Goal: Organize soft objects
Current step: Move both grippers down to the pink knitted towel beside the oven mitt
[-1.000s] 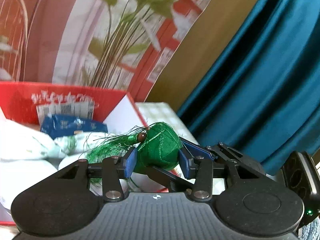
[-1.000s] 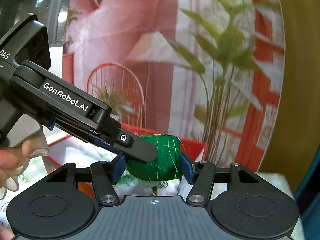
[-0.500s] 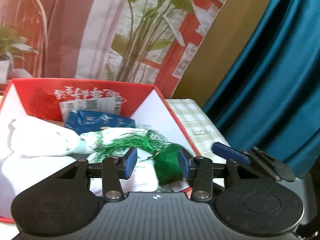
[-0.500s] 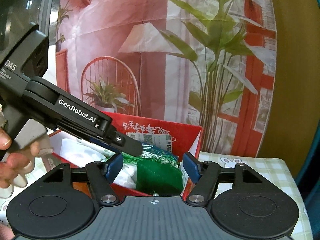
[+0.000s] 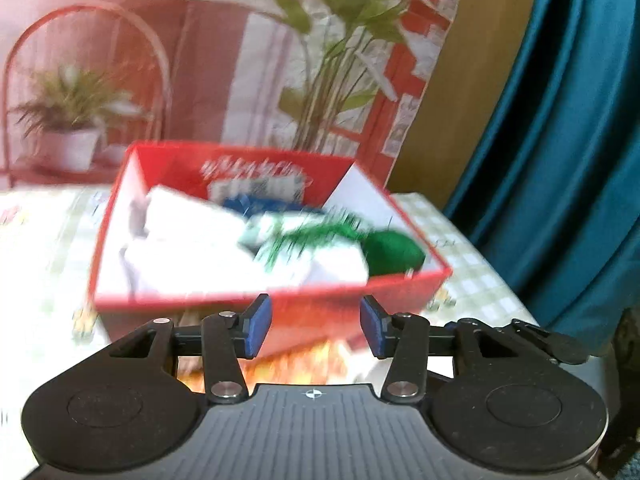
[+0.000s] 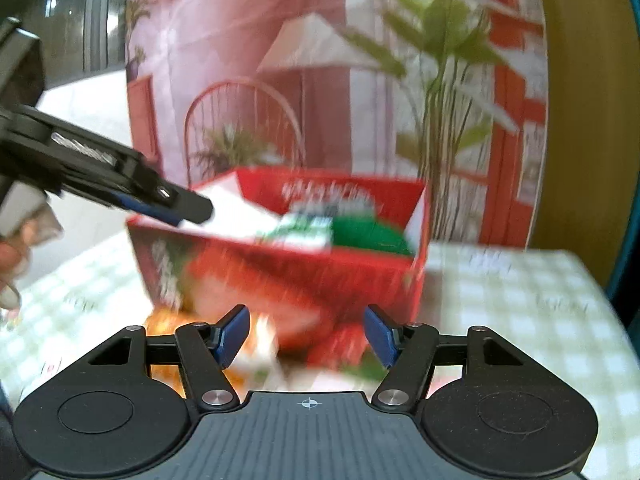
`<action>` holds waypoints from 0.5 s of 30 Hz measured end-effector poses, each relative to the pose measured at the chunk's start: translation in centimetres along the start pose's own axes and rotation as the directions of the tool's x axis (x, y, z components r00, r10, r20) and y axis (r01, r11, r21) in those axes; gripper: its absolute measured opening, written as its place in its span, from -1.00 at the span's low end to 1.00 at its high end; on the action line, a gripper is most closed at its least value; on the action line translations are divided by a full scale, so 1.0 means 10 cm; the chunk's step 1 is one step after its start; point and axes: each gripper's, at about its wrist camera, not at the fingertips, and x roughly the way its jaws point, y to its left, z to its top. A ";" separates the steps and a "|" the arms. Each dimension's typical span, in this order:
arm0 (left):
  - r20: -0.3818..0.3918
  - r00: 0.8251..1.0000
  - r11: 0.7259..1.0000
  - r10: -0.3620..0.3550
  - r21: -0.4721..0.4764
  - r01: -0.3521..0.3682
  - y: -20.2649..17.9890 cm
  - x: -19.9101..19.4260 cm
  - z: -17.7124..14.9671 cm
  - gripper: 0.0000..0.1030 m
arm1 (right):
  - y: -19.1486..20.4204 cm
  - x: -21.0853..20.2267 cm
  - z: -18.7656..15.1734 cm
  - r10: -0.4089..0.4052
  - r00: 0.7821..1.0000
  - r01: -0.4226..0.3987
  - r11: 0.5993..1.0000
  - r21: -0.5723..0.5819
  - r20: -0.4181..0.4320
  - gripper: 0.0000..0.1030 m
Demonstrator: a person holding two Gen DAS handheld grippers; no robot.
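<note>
A green fabric pouch (image 5: 396, 254) with a green tassel (image 5: 316, 236) lies in the right front corner of the red cardboard box (image 5: 272, 300), beside white soft packs (image 5: 188, 240). My left gripper (image 5: 316, 330) hangs in front of the box, its jaws opening with nothing between them. In the right wrist view the pouch (image 6: 368, 236) shows over the box wall (image 6: 280, 276). My right gripper (image 6: 306, 334) stands open and empty before that wall. The left gripper (image 6: 176, 204) reaches in from the left near the box rim.
A blue pack (image 5: 256, 206) and a printed packet (image 5: 256, 188) lie at the back of the box. The box stands on a green-checked tablecloth (image 6: 520, 304). A printed backdrop (image 5: 200, 60) hangs behind, a teal curtain (image 5: 560, 140) to the right. A hand (image 6: 16, 248) holds the left gripper.
Both grippers held the green pouch a second ago, then let it go into the box. Both have since pulled back from the box, which now shows whole. Both views are blurred.
</note>
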 end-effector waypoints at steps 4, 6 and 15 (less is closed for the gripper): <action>-0.050 0.998 0.997 0.027 -0.075 -0.031 0.14 -0.12 -0.36 -0.01 | 0.13 0.10 -0.26 0.017 0.996 -0.017 1.000 0.001 -0.091 0.10; -0.084 0.996 0.994 0.035 -0.097 -0.043 0.18 -0.18 -0.56 -0.01 | 0.21 0.12 -0.34 0.023 0.993 -0.025 1.000 -0.016 -0.119 0.10; -0.213 0.977 0.995 0.012 -0.097 -0.033 0.16 -0.18 -0.99 0.02 | 0.41 0.21 -0.51 0.014 0.981 -0.029 0.997 -0.071 -0.195 0.12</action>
